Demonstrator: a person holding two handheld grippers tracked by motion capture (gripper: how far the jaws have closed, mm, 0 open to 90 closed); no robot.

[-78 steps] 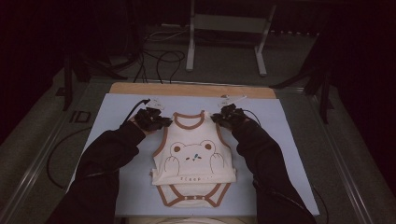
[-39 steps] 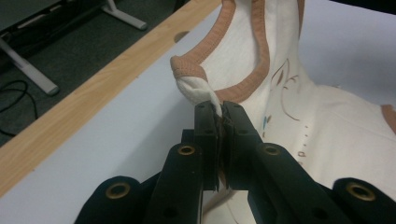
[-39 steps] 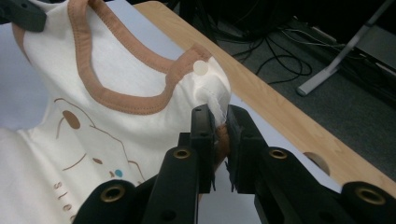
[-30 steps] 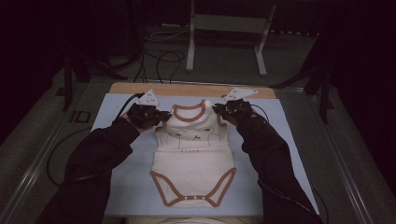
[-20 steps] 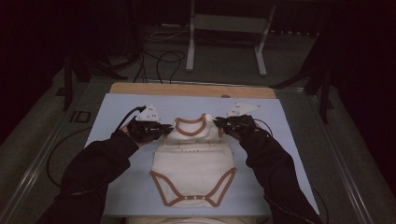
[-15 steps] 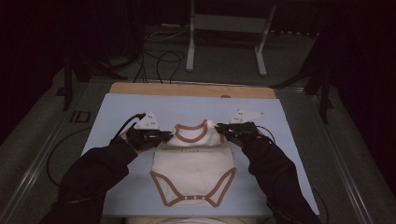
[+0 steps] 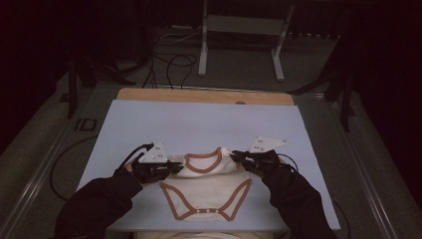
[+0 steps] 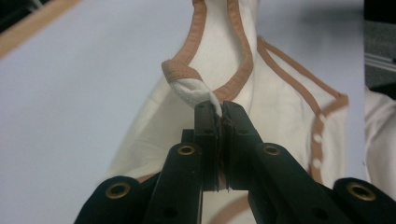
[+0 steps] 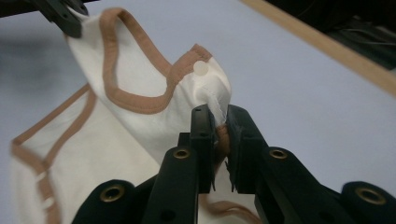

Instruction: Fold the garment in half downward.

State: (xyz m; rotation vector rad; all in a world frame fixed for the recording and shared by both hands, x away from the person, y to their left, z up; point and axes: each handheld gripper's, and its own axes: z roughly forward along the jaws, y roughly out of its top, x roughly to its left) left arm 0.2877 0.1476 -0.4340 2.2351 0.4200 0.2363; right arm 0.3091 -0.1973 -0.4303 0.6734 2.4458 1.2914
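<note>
Now, change: bodysuit (image 7: 209, 191) flipped, print side down, drawn toward six o'clock.
Left claw (image 8: 219, 108): pinching one shoulder.
Right claw (image 9: 218, 114): pinching the other.
Meaning: ready for laying flat on bench (image 7: 199, 124).

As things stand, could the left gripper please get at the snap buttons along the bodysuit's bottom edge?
Probably not yet: the left gripper is shut on the bodysuit shoulder; the snap buttons lie uncovered.
</note>
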